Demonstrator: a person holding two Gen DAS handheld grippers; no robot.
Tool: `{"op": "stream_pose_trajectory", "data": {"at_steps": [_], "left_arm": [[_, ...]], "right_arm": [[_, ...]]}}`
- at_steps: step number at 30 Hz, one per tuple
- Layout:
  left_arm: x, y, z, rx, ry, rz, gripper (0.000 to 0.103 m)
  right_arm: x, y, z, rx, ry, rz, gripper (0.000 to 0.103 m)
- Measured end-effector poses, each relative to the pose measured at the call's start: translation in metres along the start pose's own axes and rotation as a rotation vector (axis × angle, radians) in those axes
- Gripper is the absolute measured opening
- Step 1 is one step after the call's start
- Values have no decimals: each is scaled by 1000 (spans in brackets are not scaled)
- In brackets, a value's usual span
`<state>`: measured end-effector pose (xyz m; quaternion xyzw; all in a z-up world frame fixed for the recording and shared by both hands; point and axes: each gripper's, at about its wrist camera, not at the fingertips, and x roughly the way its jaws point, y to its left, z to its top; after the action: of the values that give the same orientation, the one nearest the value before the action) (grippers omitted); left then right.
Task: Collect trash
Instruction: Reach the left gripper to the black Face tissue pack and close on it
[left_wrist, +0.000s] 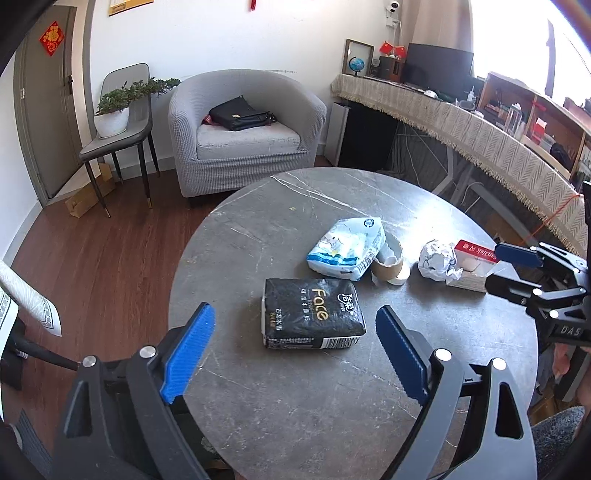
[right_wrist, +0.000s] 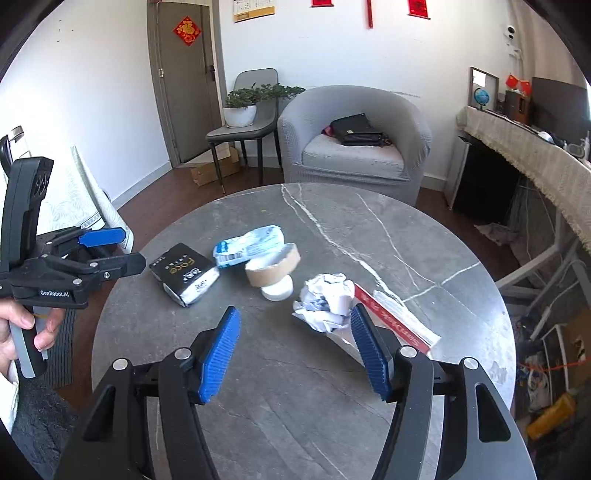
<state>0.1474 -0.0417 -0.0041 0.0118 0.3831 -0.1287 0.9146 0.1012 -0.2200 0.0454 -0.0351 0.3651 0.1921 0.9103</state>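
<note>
Crumpled paper (right_wrist: 325, 301) just beyond gaping right hand-held gripper (right_wrist: 293, 328); left hand-held gripper (left_wrist: 295, 325) likewise agape

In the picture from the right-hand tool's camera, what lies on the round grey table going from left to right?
Black tissue pack → pale blue and white plastic packet → torn brown cardboard roll on a white lid → crumpled white paper ball → flat red and white box.

Left gripper (left_wrist: 295, 350) fingers spread wide, right gripper (right_wrist: 295, 350) likewise, both empty.
</note>
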Motion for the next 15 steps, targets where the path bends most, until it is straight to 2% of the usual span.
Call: {"op": "stream_pose_trajectory", "data": {"at_steps": [8, 15], "left_arm": [[40, -20, -4, 59, 77, 47, 91], [54, -13, -2, -7, 92, 55, 91]], "right_arm": [[-7, -48, -16, 72, -13, -10, 69], [-7, -79, -23, 110, -16, 11, 69]]}}
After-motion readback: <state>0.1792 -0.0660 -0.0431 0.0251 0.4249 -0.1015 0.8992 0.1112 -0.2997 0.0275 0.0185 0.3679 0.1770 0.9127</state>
